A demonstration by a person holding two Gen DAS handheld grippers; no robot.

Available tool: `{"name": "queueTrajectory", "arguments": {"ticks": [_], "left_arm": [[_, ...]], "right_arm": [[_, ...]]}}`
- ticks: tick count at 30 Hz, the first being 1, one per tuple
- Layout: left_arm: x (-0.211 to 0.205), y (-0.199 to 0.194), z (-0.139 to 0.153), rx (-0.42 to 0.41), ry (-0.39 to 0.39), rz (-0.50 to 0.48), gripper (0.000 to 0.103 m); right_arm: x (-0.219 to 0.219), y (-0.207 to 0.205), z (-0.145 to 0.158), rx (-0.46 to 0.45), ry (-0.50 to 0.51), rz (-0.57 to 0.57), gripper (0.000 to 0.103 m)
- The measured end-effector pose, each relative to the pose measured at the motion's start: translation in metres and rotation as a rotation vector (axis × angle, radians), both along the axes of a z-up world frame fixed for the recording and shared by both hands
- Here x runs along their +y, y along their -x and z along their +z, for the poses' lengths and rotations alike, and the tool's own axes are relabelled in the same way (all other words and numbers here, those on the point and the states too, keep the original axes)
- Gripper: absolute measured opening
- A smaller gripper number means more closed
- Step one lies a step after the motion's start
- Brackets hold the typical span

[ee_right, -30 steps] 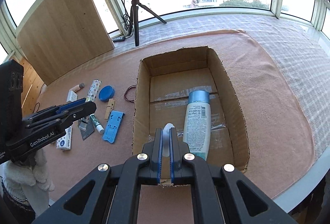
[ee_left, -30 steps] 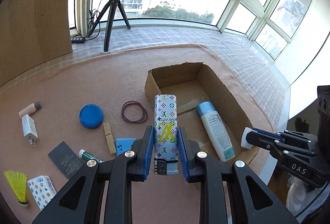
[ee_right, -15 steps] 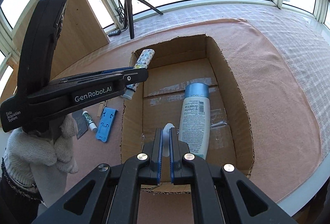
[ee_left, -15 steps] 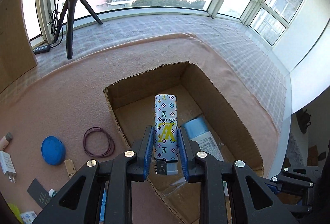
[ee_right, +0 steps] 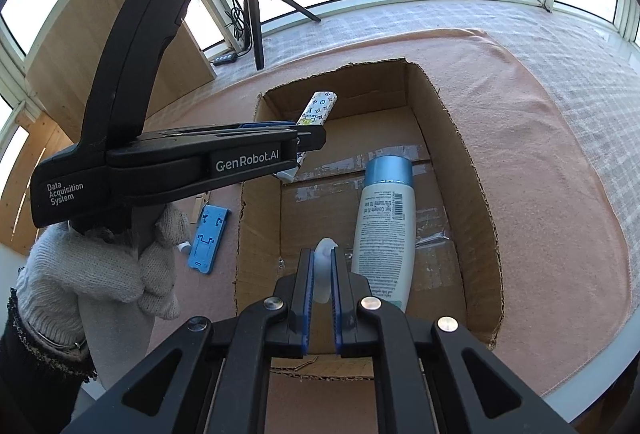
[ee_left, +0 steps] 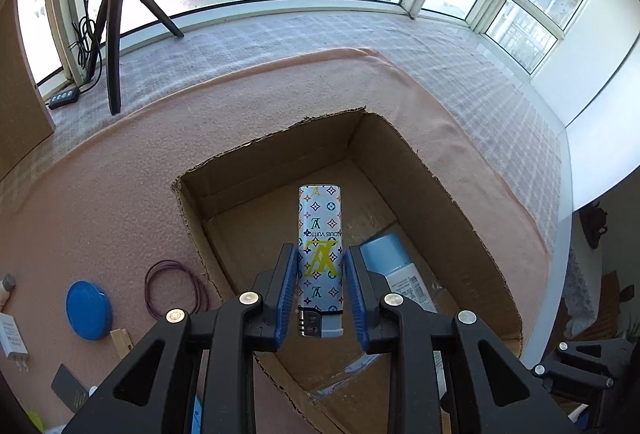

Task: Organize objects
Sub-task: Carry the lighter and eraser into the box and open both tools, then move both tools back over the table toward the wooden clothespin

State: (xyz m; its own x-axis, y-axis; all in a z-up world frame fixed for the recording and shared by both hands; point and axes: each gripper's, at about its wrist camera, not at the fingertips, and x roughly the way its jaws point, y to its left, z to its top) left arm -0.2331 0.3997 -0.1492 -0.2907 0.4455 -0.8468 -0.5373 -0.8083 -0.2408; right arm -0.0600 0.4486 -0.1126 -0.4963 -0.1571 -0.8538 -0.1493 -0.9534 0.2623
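Note:
My left gripper (ee_left: pixel 320 254) hangs over the open cardboard box (ee_left: pixel 420 170), and a white patterned lighter (ee_left: pixel 320 226) stands upright between its jaws. The jaws are opening, with thin gaps showing beside the lighter. In the right wrist view the left gripper (ee_right: pixel 316 136) reaches in from the left, and the lighter (ee_right: pixel 318 108) sticks up over the box (ee_right: pixel 460 154). My right gripper (ee_right: pixel 322 252) is low over the box's near end. Its jaws are opening around a small translucent white piece (ee_right: pixel 325 266). A white bottle with a blue cap (ee_right: pixel 384 234) lies inside the box.
On the pink cloth left of the box lie a blue lid (ee_left: pixel 88 310), a purple rubber band (ee_left: pixel 176 290), a white charger (ee_left: pixel 12 334), a dark card (ee_left: pixel 70 388) and a blue phone stand (ee_right: pixel 208 238). A tripod (ee_left: pixel 114 34) stands at the back. A gloved hand (ee_right: pixel 100 274) holds the left gripper.
The left gripper carried the lighter from over the loose items to above the box. Both pairs of jaws have parted slightly. The right gripper has barely moved.

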Motion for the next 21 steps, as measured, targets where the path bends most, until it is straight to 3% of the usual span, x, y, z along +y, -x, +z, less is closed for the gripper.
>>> {"name": "queueTrajectory", "arguments": {"ticks": [1,3,5,21], "left_arm": [[0.0,0.0,0.0,-0.004,0.007,0.005,0.054],[-0.002,0.0,0.002,0.002,0.006,0.02,0.068],[-0.005,0.002,0.003,0.003,0.006,0.028,0.068],[-0.028,-0.01,0.014,0.027,-0.008,0.067,0.068]], "right_arm": [[0.001,-0.001,0.001,0.005,0.003,-0.009,0.019],[0.002,0.0,0.002,0.008,0.013,-0.01,0.04],[0.002,-0.002,0.005,0.02,-0.006,-0.016,0.049],[-0.005,-0.006,0.007,0.02,-0.017,-0.003,0.05]]}}
